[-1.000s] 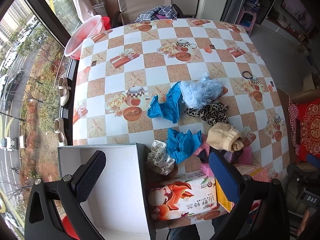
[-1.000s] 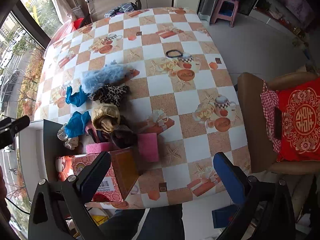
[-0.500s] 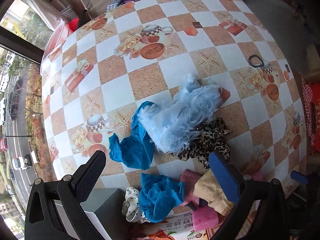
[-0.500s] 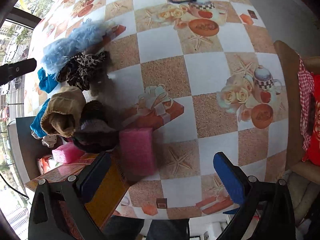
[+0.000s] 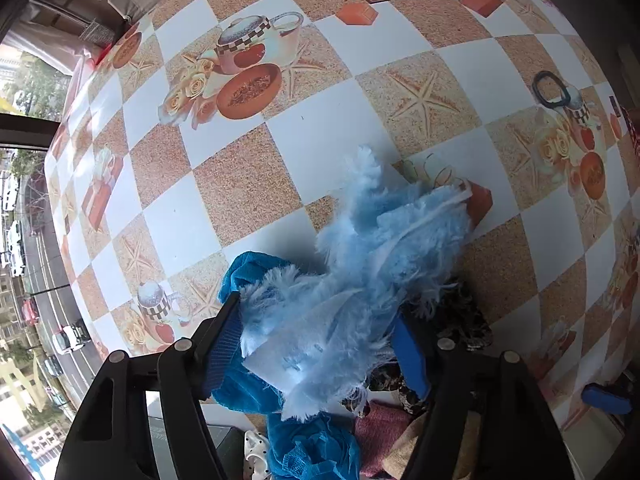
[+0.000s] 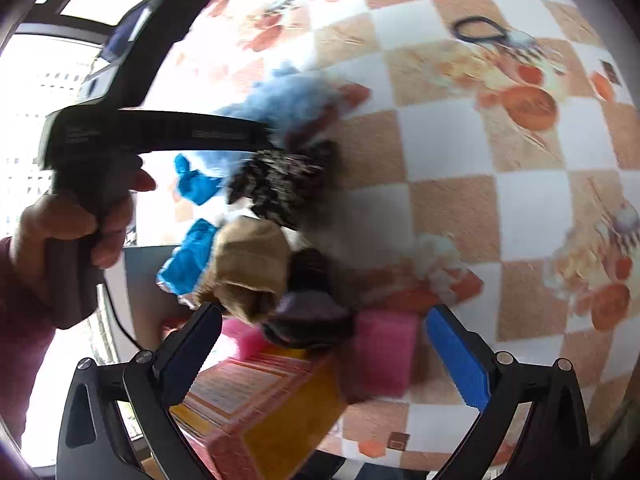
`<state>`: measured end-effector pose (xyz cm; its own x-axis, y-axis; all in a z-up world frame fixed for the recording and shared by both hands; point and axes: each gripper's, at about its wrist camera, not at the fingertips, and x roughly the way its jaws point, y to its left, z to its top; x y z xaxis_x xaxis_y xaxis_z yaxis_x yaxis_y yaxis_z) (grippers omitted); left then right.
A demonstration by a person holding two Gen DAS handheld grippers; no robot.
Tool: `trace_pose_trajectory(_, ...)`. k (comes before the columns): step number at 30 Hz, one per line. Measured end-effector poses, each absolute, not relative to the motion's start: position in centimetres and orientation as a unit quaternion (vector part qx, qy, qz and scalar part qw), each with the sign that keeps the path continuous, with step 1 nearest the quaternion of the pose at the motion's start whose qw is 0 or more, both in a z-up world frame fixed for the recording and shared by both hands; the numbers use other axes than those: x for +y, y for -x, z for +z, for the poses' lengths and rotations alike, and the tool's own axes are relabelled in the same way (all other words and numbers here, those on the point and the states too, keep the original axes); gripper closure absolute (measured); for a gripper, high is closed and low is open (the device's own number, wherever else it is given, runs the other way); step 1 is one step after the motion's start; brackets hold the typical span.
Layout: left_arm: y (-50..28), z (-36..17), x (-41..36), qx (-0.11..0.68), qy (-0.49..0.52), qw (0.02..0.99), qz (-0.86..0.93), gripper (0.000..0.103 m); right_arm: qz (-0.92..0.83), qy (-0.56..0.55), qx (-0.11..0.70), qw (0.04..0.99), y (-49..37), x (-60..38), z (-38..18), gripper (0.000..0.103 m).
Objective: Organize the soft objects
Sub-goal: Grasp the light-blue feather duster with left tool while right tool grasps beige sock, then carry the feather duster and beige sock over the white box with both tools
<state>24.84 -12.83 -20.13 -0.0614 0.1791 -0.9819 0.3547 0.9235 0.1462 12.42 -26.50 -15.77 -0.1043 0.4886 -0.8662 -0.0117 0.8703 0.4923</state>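
Observation:
A light blue fluffy piece [image 5: 380, 248] lies on the checked tablecloth [image 5: 240, 184], on top of a blue cloth [image 5: 244, 272] and a leopard-print cloth [image 5: 468, 320]. My left gripper [image 5: 316, 344] points down over it, and its jaws are closing with the fluff between the pads and touching both. In the right wrist view my right gripper [image 6: 320, 344] stands open above a dark brown soft item [image 6: 308, 312], a pink sponge [image 6: 384, 352] and a tan knitted item [image 6: 248, 264]. Nothing is in its grip. That view is blurred.
A second blue cloth [image 5: 312, 452], a polka-dot piece [image 5: 254, 452] and a pink knit [image 5: 380, 428] lie near the front edge. An orange tissue box [image 6: 260, 412] and a white box [image 6: 140, 280] stand at the near left. A black hair tie [image 5: 550, 90] lies far right.
My left gripper came down from over the white box onto the blue fluffy piece and narrowed around it. My right gripper sank toward the pink sponge and dark brown item, still open.

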Motion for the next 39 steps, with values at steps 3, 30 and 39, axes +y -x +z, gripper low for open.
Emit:
trace_pose_trajectory(3, -25.1, -20.5, -12.8, 0.732, -0.175, 0.654, -0.075, 0.044, 0.244, -0.161, 0.727, 0.622, -14.1, -23.2, -16.2, 0.0)
trace_pose_trajectory(30, -23.3, -7.3, -9.0, 0.581, -0.042, 0.804, -0.117, 0.072, 0.172, -0.214, 0.696, 0.663, -14.6, -27.5, -13.3, 0.068)
trace_pose_trajectory(39, -19.1, -1.7, -5.8, 0.54, 0.076, 0.818, -0.183, 0.073, 0.156, -0.229, 0.695, 0.663, -12.9, -29.5, -12.7, 0.068)
